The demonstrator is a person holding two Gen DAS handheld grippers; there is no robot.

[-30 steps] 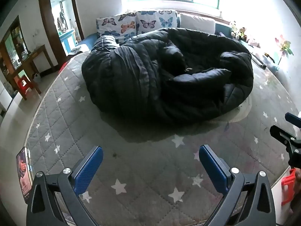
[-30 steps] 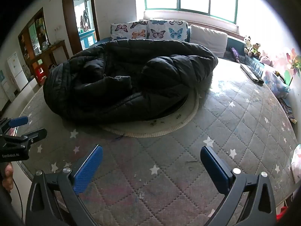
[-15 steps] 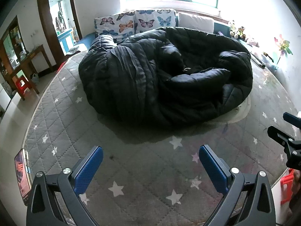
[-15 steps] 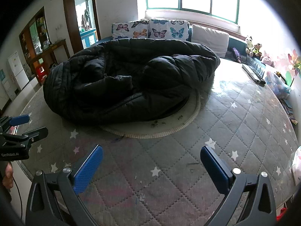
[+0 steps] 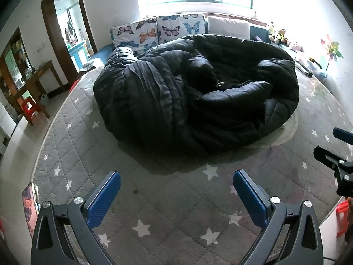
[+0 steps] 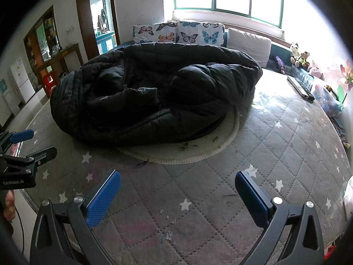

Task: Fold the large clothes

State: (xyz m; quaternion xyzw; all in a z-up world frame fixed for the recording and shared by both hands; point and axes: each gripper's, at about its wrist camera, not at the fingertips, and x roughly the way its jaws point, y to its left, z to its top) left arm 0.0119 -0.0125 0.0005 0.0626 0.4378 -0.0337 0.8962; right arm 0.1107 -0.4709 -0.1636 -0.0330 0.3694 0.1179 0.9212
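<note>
1. Progress: none evident. The coat (image 5: 194,92) lies in a crumpled heap on the bed (image 6: 275,145), no fold made; I judge spreading it flat and all folding remain.
2. My left gripper (image 5: 176,195): fingers wide apart, holding nothing, over bare bed.
3. My right gripper (image 6: 177,195): fingers likewise apart and empty.
4. Position: the coat sits ahead of both grippers, well apart from the fingers, touching neither.

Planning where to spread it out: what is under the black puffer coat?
The black puffer coat lies partly on a round pale mat atop the star-quilted mattress. The mat's middle is covered, so unseen.
</note>
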